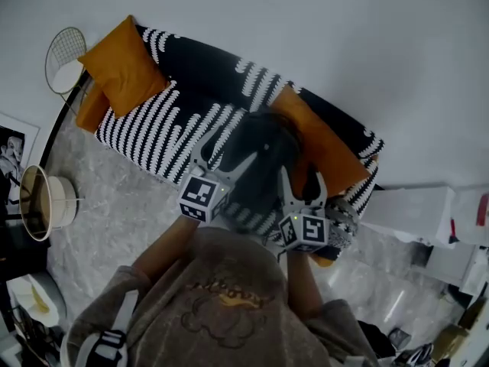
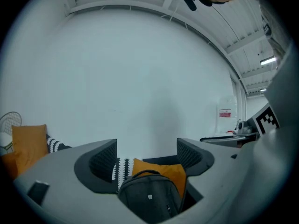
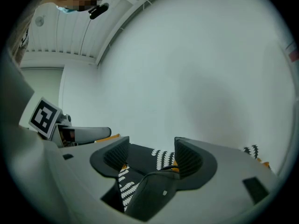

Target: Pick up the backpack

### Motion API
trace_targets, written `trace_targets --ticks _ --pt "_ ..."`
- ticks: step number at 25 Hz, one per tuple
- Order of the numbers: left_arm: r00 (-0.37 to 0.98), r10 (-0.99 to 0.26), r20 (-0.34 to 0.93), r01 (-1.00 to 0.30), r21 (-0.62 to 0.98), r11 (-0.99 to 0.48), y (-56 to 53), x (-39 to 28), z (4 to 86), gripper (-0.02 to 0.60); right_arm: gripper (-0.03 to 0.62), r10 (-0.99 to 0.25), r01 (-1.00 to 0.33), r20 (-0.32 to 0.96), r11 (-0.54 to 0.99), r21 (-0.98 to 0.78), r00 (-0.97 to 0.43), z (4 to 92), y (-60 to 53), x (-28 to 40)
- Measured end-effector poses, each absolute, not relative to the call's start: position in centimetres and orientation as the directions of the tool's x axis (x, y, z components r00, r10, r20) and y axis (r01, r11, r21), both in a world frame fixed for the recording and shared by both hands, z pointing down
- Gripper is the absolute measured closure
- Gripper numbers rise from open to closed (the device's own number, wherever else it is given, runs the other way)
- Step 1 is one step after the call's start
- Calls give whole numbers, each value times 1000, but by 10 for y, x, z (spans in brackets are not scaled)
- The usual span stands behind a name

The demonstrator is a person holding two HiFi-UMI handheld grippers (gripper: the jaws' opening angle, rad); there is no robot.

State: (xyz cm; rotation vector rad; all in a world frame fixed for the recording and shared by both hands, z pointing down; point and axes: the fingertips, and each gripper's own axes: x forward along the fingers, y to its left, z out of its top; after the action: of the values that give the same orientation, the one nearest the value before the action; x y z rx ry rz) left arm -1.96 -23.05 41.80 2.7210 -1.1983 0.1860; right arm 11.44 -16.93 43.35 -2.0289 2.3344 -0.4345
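Backpack [image 1: 258,157], dark grey, stands upright on the striped sofa [image 1: 153,128], propped against an orange cushion [image 1: 325,147], while the left gripper [image 1: 225,155] and right gripper [image 1: 300,182] flank its top, jaws spread and grasping nothing, apparently lined up for a two-handed lift.

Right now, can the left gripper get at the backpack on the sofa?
Probably yes. The left gripper is open and the backpack sits right in front of it, low between its jaws, with nothing in the way. An orange cushion stands just behind the backpack.
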Motion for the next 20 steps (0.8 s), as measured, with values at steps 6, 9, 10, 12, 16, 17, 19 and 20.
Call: trace_targets --ticks 6,9,10,12,16,17,19,20 --pt "691 -687 225 -717 93 -690 -251 -11 440 183 301 -964 -967 219 99 -233 -151 456 -188 117" --pt "697 -671 255 -709 102 -698 -265 -6 458 184 301 -960 -968 242 80 -240 -139 473 -198 122" --pt "699 -664 266 -706 106 -700 -270 -4 465 184 301 -959 -968 251 70 -243 -132 479 -201 124" --pt "700 -652 291 -702 118 -702 -279 -1 481 184 301 -956 -967 270 50 -249 -119 494 -207 129" --pt "697 -634 335 -704 150 -694 -297 6 511 184 301 -945 -967 314 11 -253 -93 526 -221 142" --pt "695 -629 349 -705 154 -693 -302 7 519 184 301 -942 -967 324 2 -254 -86 535 -225 145" --pt "687 -621 378 -708 157 -689 -310 9 538 184 301 -936 -966 345 -18 -256 -74 553 -230 152" --pt "684 -616 390 -709 159 -687 -314 10 548 184 301 -932 -966 357 -28 -257 -68 564 -232 156"
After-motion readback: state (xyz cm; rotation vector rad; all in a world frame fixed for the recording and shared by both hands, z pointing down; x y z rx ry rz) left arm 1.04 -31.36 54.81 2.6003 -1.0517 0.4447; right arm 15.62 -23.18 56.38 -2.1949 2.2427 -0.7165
